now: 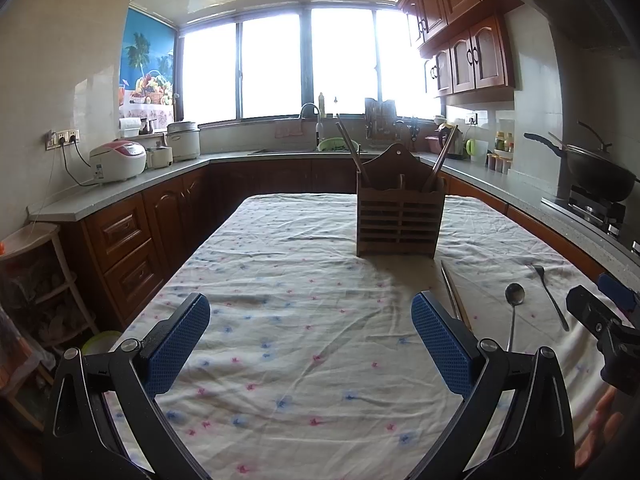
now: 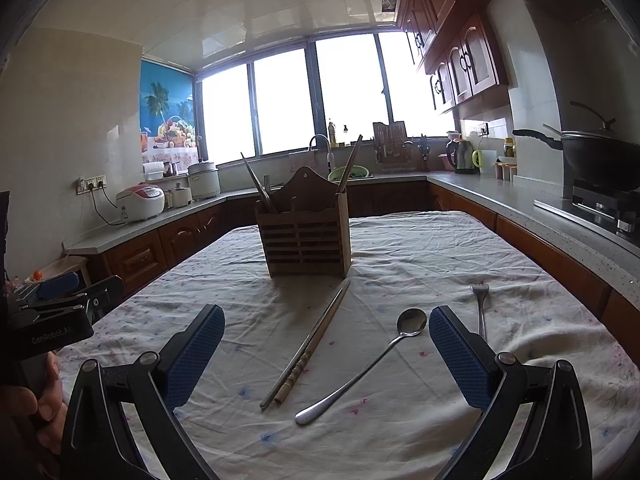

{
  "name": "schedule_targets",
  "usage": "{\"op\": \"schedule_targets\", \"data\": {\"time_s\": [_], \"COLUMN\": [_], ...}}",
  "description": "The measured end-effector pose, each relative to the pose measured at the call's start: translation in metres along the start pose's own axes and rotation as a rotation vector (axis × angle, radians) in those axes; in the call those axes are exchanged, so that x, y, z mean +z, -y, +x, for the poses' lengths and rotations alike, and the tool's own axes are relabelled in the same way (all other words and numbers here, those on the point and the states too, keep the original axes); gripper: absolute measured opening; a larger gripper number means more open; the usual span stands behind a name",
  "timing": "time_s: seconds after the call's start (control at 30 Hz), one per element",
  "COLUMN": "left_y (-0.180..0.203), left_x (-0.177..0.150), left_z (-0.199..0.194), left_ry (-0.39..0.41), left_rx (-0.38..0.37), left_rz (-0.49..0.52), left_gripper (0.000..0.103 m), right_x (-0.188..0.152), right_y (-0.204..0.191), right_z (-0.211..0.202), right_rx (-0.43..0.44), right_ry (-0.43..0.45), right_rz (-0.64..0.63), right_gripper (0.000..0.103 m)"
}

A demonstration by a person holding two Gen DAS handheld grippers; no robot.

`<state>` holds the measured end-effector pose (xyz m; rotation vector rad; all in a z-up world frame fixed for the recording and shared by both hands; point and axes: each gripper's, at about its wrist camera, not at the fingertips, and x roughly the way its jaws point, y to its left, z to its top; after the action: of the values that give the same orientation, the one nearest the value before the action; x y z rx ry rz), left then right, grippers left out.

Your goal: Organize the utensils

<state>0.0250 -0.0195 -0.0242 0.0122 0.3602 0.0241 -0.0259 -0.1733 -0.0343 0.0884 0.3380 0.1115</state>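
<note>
Wooden slatted utensil holder [image 2: 304, 236] stands upright mid-tabletop, a few chopsticks [image 2: 256, 186] leaning out of its left and right compartments. In front of it, flat on the cloth: a pair of chopsticks [image 2: 306, 346] side by side, a steel spoon [image 2: 368, 364] bowl-up, and a fork [image 2: 481, 308] furthest right, tines toward the holder.

Sunlit kitchen, bright windows [image 1: 276, 64], wooden cabinets [image 1: 472, 56]
</note>
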Motion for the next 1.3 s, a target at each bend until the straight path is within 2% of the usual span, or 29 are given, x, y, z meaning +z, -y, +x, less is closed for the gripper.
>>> {"op": "schedule_targets", "data": {"time_s": [0.2, 0.33, 0.4, 0.5, 0.6, 0.73, 0.83, 1.3], "left_y": [0.002, 0.010, 0.014, 0.016, 0.019, 0.022, 0.019, 0.022], "left_x": [0.006, 0.013, 0.018, 0.024, 0.024, 0.019, 0.013, 0.005], "left_z": [-0.003, -0.003, -0.002, 0.003, 0.006, 0.013, 0.016, 0.002], "left_ry": [0.024, 0.067, 0.074, 0.064, 0.080, 0.021, -0.014, 0.019], "left_rx": [-0.006, -0.006, -0.007, -0.019, 0.000, 0.028, -0.015, -0.029], "left_rz": [-0.011, 0.012, 0.022, 0.010, 0.012, 0.043, 0.017, 0.038], "left_gripper": [0.103, 0.103, 0.103, 0.103, 0.103, 0.103, 0.103, 0.103], "right_x": [0.005, 0.012, 0.016, 0.024, 0.030, 0.029, 0.022, 0.003], "right_y": [0.001, -0.002, -0.004, -0.002, 0.000, 0.003, 0.010, 0.006], "right_z": [-0.001, 0.002, 0.007, 0.012, 0.012, 0.016, 0.018, 0.005], "right_rx": [-0.005, -0.035, -0.060, -0.041, -0.035, -0.047, -0.030, -0.054], "right_ry": [0.019, 0.037, 0.019, -0.007, 0.008, 0.000, -0.011, 0.018], "right_rz": [0.012, -0.008, -0.033, -0.023, -0.023, -0.014, 0.034, 0.015], "right_gripper": [0.103, 0.103, 0.103, 0.103, 0.103, 0.103, 0.103, 0.103]}}
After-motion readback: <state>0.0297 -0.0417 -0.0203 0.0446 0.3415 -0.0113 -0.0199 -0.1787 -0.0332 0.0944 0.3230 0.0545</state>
